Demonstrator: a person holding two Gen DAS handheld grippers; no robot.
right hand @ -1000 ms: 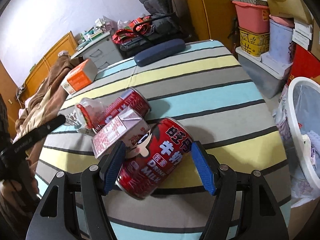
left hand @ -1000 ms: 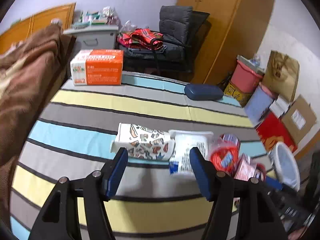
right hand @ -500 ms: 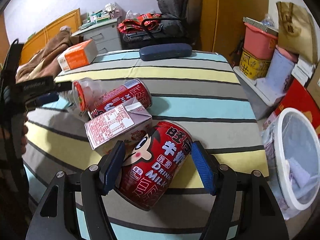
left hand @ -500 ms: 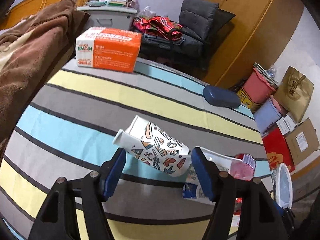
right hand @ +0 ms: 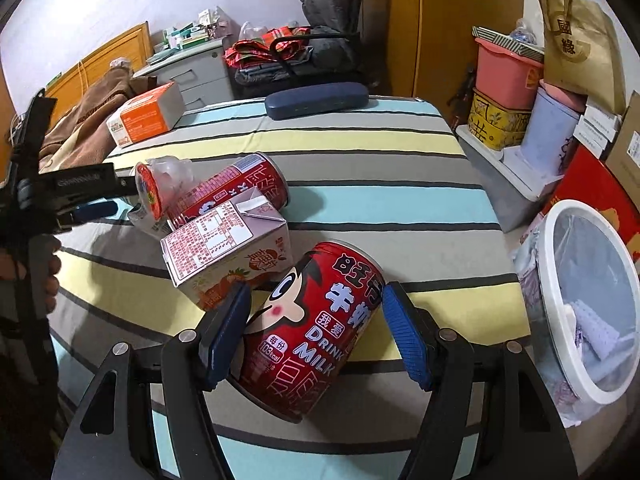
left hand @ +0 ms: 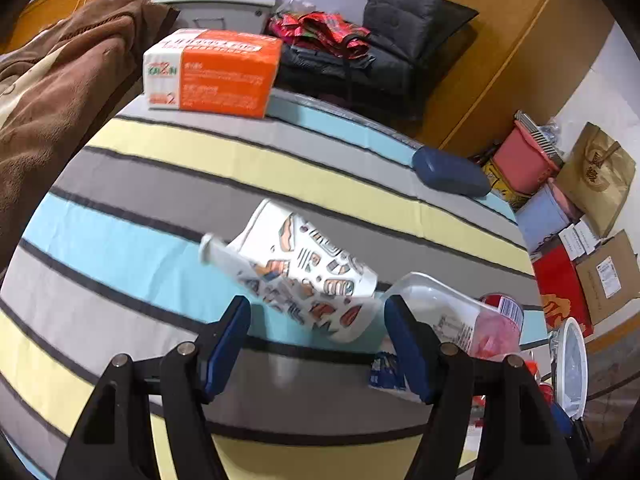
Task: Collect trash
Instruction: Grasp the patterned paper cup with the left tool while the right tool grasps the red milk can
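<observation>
Two grippers work over your striped cloth (right hand: 360,208), both angled downward at the litter. Your right gripper (right hand: 316,332) straddles the red milk can (right hand: 316,320), which lies on its side with the cartoon face towards the left finger; the left pad looks to touch the can's side, while a gap shows at the right pad, so the jaws stand spread about the can and are not clamped on it. Just behind the can, touching it, sits the pink drink carton (right hand: 228,256), and behind that a second red can (right hand: 232,192) lies on its side beside a crumpled clear cup with a red lid (right hand: 158,190).

Your left gripper (left hand: 316,336) has just been opening its jaws; the patterned paper cup (left hand: 300,276) lies tilted on the cloth ahead of the blue pads, its lower end between them, neither pad pressing it. To its right lies a clear plastic container (left hand: 444,312).

Farther back on the cloth rest an orange tissue pack (left hand: 216,72) and a dark blue case (left hand: 450,178), well apart. The white-rimmed bin (right hand: 588,300), lined with a bag and holding some paper, stands off the table's right edge, near the right gripper.
</observation>
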